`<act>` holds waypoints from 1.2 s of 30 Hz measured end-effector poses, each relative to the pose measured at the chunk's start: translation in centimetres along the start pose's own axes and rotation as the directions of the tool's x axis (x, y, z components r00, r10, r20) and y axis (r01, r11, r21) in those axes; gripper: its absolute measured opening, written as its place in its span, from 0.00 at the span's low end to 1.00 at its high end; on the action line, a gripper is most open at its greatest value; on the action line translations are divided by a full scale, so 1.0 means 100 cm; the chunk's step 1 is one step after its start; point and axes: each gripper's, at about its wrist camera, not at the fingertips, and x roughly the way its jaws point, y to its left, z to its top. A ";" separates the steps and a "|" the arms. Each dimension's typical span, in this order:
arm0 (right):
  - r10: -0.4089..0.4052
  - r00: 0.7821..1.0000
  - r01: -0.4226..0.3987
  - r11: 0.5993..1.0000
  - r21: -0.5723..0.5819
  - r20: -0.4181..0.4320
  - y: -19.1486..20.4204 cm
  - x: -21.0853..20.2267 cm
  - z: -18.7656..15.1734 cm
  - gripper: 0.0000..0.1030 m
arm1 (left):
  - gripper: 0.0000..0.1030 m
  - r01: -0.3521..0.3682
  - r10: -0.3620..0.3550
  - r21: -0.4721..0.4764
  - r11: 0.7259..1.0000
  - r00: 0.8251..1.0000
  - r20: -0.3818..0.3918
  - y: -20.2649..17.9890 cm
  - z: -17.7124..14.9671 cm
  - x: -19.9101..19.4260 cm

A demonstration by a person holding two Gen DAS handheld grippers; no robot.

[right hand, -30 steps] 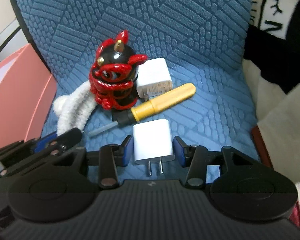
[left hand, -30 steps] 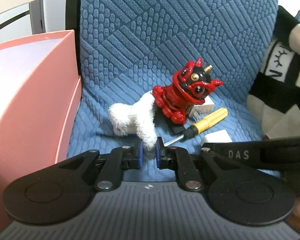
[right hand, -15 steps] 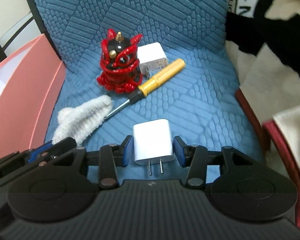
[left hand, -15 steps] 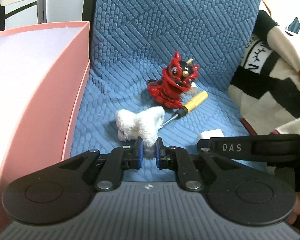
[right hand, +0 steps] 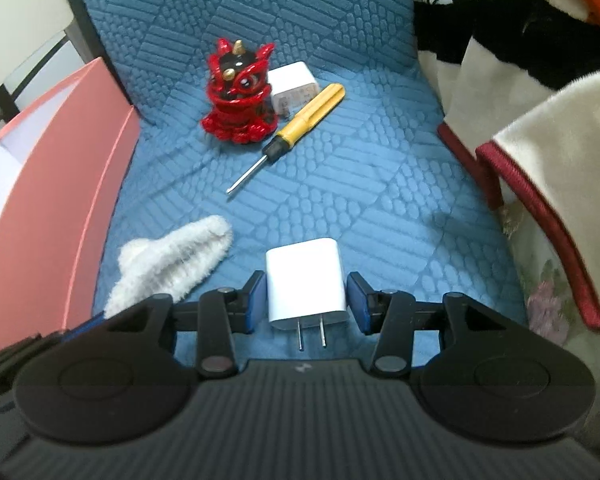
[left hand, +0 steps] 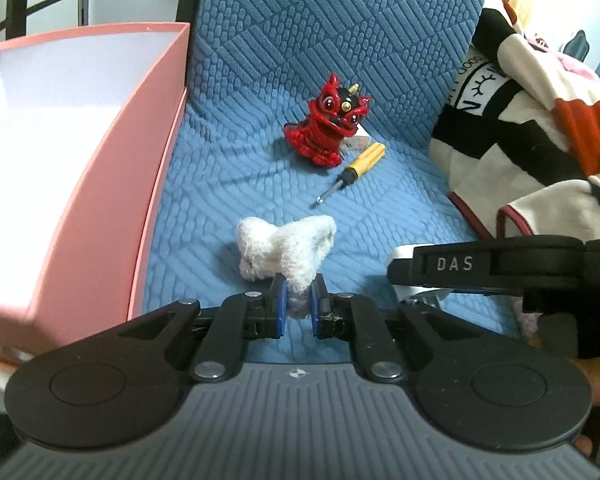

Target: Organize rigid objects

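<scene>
My left gripper point(left hand: 299, 307) is shut on a white fluffy cloth point(left hand: 288, 249) and holds it above the blue quilted seat point(left hand: 380, 220); the cloth also shows in the right wrist view point(right hand: 172, 256). My right gripper point(right hand: 306, 300) is shut on a white charger plug point(right hand: 305, 282), prongs pointing back at the camera. A red lion figurine point(right hand: 240, 94), a yellow-handled screwdriver point(right hand: 296, 124) and a second white charger point(right hand: 292, 84) lie on the seat further away.
An open pink box point(left hand: 60, 152) with a white inside stands at the left; its wall also shows in the right wrist view point(right hand: 48, 200). A black, cream and red blanket point(left hand: 532, 120) is heaped at the right. The right gripper's body point(left hand: 488, 268) crosses the left view.
Both grippers have pulled back and up from the figurine, carrying the cloth and the charger. The figurine and screwdriver now look smaller and farther. More of the pink box shows.
</scene>
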 end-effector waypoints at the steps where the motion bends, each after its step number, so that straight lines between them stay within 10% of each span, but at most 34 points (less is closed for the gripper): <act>1: 0.001 1.000 -0.001 1.000 0.003 0.002 0.000 -0.003 -0.002 0.46 | 0.14 0.005 -0.005 -0.002 1.000 1.000 -0.004 0.002 -0.002 -0.003; 19: -0.064 0.998 0.064 0.998 -0.001 0.029 -0.005 -0.032 -0.044 0.46 | 0.15 0.020 -0.018 0.020 1.000 0.997 -0.072 0.003 -0.030 -0.027; 26: -0.058 0.998 0.057 0.998 0.037 0.018 -0.014 -0.022 -0.050 0.47 | 0.52 -0.019 0.021 0.018 1.000 0.997 -0.081 0.005 -0.028 -0.019; 36: -0.052 0.999 0.052 0.997 0.052 0.001 -0.018 -0.015 -0.051 0.49 | 0.66 -0.110 0.113 0.065 0.992 0.993 -0.045 -0.001 -0.023 -0.006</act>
